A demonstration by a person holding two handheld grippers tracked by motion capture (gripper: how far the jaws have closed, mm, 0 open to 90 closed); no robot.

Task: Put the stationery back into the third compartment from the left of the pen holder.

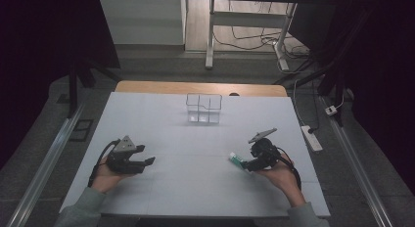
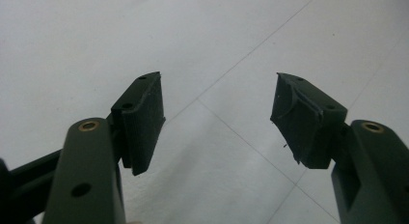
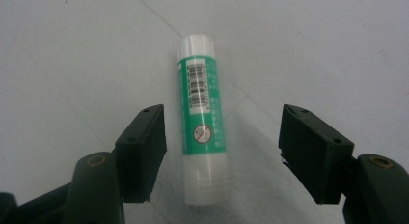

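1. Nearest the camera in the high view, the person's two grey sleeves come in over the near edge of the white counter [image 1: 195, 188], each hand holding a black two-jaw gripper.
2. The right gripper [image 1: 243, 162] sits at the right of the counter, jaws spread wide apart, with a green-and-white cylindrical glue stick [image 1: 237, 160] lying flat on the counter just in front of it.
3. In the right gripper view the glue stick [image 3: 200, 122] lies lengthwise between the jaws, touching neither; its white cap points away, and a barcode and a small round red symbol face up.
4. The left gripper [image 1: 147, 156] is held at the left of the counter, well apart from the glue stick, jaws wide apart and holding nothing; the left gripper view shows bare white surface with thin seams between them.
5. A clear plastic box with inner compartments [image 1: 203, 108] stands near the far edge, midway across, with open counter on all sides.
6. There is wide free room between the two grippers and out to the box.
7. The counter's white sheet has faint seams; a strip of light wood [image 1: 147, 86] shows past its far edge.
8. Beyond, the high view shows a dim grey floor, a white-legged desk, loose cables and a white power strip [image 1: 311, 137] at the right.
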